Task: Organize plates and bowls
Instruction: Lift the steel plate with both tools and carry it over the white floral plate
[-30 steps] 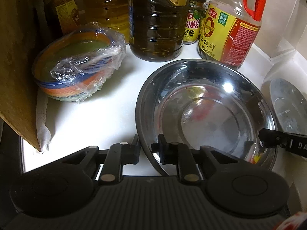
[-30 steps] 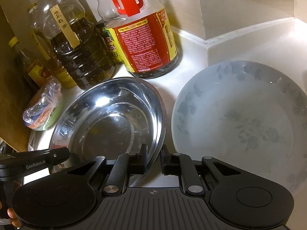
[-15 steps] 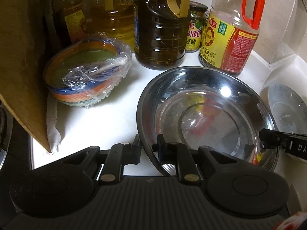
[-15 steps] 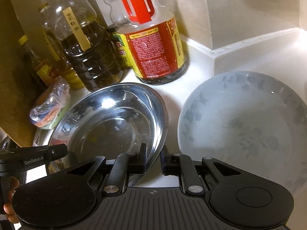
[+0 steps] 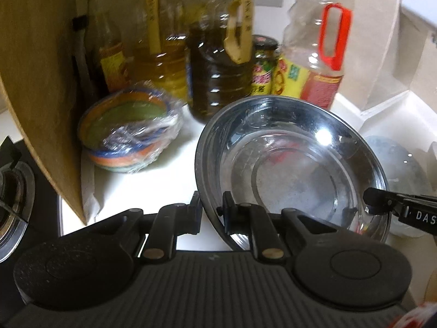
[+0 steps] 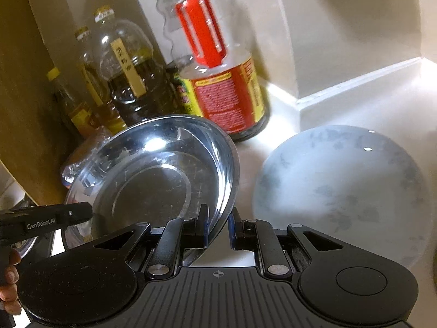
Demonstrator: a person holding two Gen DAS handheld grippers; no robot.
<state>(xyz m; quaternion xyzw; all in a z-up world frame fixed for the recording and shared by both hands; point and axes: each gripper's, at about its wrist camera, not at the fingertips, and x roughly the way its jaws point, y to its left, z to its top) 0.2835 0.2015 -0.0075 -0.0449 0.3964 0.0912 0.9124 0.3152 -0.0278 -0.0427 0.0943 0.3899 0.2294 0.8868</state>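
Observation:
A shiny steel bowl (image 5: 289,169) is held above the white counter by both grippers. My left gripper (image 5: 212,213) is shut on its near-left rim. My right gripper (image 6: 218,227) is shut on the opposite rim of the steel bowl (image 6: 153,175), and its fingers show at the right edge of the left wrist view (image 5: 382,201). A white plate with a grey floral pattern (image 6: 344,188) lies on the counter to the right. A stack of colourful bowls wrapped in plastic film (image 5: 128,128) sits at the left.
Oil bottles (image 5: 218,76), a sauce jar (image 5: 262,65) and a red-handled bottle (image 6: 218,73) stand along the back wall. A wooden board (image 5: 35,87) leans at the left, beside a gas burner (image 5: 13,188). A raised white ledge (image 6: 355,87) runs at the right.
Both grippers have lifted the steel bowl up off the counter; the bottles and the wrapped bowls now sit lower and farther in view.

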